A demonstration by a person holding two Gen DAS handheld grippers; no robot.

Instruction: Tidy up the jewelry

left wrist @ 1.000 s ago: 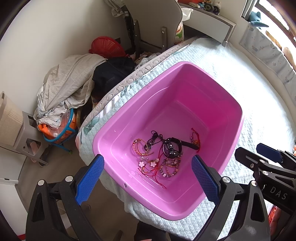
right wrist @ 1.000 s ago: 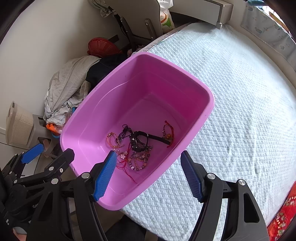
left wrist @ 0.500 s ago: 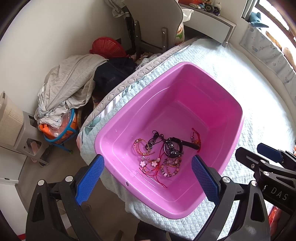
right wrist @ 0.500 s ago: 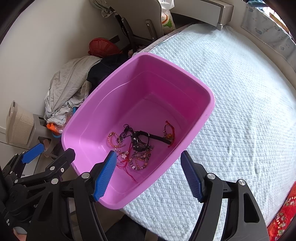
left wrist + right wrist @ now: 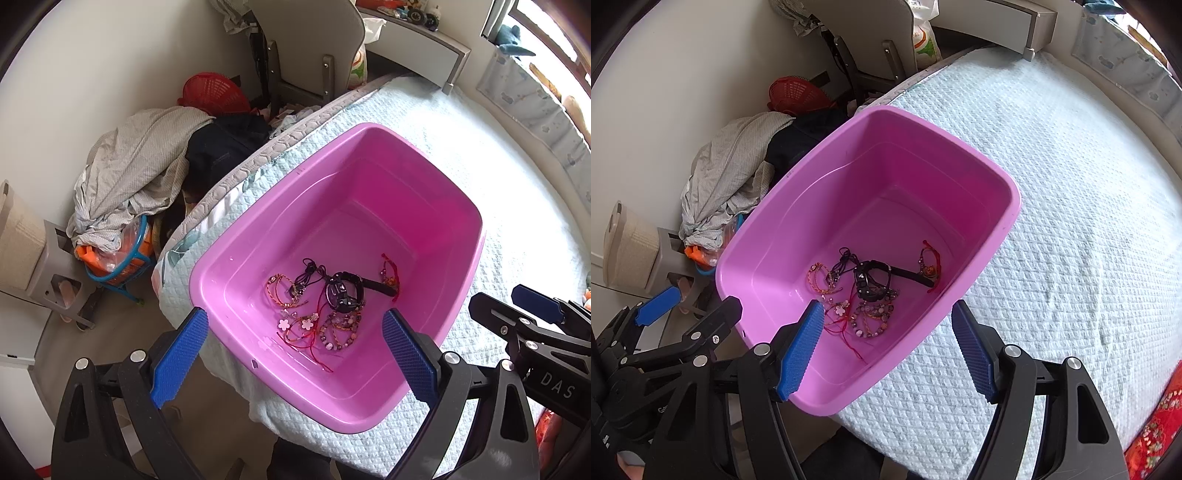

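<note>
Quilted pale-blue bed cover [image 5: 1071, 184] filling the right and far side, wide and bare, ending at a grey piped edge [image 5: 258, 158] on the left. Beyond that edge, floor-level clutter: heap of grey cloth [image 5: 136, 173], red basket [image 5: 214, 92], chair back [image 5: 310, 40]. Pink plastic tub [image 5: 369, 406] sitting on the near left corner of the bed, its near rim overhanging the mattress edge, its far half bare inside. Left gripper [image 5: 295, 347] hovering above the tub's near rim, blue pads spread wide, grasping nothing. Right gripper [image 5: 886, 347] likewise released, pads wide apart over the tub's near right rim, clear bed cover to its right. Tangle of jewelry [image 5: 325, 306] lying on the tub floor in the near half, apart from the walls: black watch [image 5: 343, 291] in the middle, beaded bracelets [image 5: 340, 330] nearer, braided bracelet [image 5: 282, 291] left, red cord bracelet [image 5: 389, 275] right, close to the right wall.
</note>
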